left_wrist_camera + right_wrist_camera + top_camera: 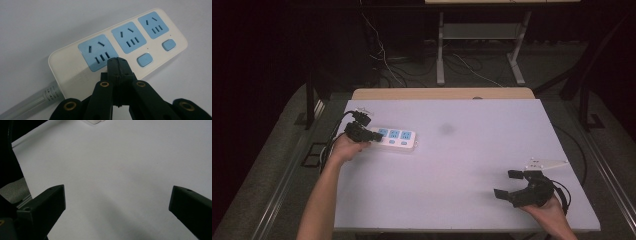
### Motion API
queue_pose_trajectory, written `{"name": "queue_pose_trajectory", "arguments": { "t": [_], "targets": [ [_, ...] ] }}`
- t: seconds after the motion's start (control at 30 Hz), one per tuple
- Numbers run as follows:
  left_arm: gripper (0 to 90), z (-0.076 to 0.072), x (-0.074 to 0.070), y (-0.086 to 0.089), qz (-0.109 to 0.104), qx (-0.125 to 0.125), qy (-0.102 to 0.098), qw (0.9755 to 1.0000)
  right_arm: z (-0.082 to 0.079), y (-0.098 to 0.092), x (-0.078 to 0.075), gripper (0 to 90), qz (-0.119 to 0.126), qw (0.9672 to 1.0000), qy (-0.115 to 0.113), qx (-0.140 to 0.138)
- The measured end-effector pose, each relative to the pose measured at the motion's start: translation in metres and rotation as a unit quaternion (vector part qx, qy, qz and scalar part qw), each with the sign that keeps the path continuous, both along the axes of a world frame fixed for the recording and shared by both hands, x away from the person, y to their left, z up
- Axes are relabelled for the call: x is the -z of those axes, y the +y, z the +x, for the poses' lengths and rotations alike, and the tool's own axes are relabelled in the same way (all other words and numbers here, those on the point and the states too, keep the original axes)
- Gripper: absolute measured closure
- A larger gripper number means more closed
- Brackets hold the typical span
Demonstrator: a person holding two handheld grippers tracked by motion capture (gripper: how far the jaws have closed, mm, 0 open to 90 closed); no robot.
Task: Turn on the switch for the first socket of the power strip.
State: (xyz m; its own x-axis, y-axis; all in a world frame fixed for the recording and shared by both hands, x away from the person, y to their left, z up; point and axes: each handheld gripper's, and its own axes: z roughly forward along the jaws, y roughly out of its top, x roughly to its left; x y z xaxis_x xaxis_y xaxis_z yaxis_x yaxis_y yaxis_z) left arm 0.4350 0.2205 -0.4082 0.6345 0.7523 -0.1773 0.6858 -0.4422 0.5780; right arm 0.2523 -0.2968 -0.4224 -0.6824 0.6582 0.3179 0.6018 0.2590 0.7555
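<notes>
A white power strip (396, 138) with three blue sockets and blue switches lies on the left part of the white table (472, 145). In the left gripper view the power strip (120, 50) runs diagonally, its grey cable (27, 105) leaving at lower left. My left gripper (117, 62) is shut, its tips right at the first switch beside the nearest socket, with nothing between them. In the high view the left gripper (373, 135) sits at the strip's left end. My right gripper (508, 184) stands wide open over bare table at the near right; its jaws frame the table (117, 177).
A corner of the power strip (96, 122) shows at the top of the right gripper view. Beyond the table's far wooden edge (442, 93) are a desk frame (479, 45) and loose cables on the floor. The table's left edge (20, 142) borders dark floor.
</notes>
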Motion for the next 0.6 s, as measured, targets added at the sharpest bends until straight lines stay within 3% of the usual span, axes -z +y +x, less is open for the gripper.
{"name": "queue_pose_trajectory", "arguments": {
  "t": [0.13,0.6],
  "targets": [
    [90.0,-0.0021,-0.0015,-0.007,0.029,0.002,-0.013,0.9995,-0.0003,-0.0005,-0.0012,0.3,0.001,1.0,-0.004,-0.001],
    [89.8,-0.0036,-0.0019,-0.0088,0.03,-0.012,-0.013,0.9994,0.0,-0.0029,-0.0024,0.3,0.005,1.0,-0.005,0.004]
  ]
}}
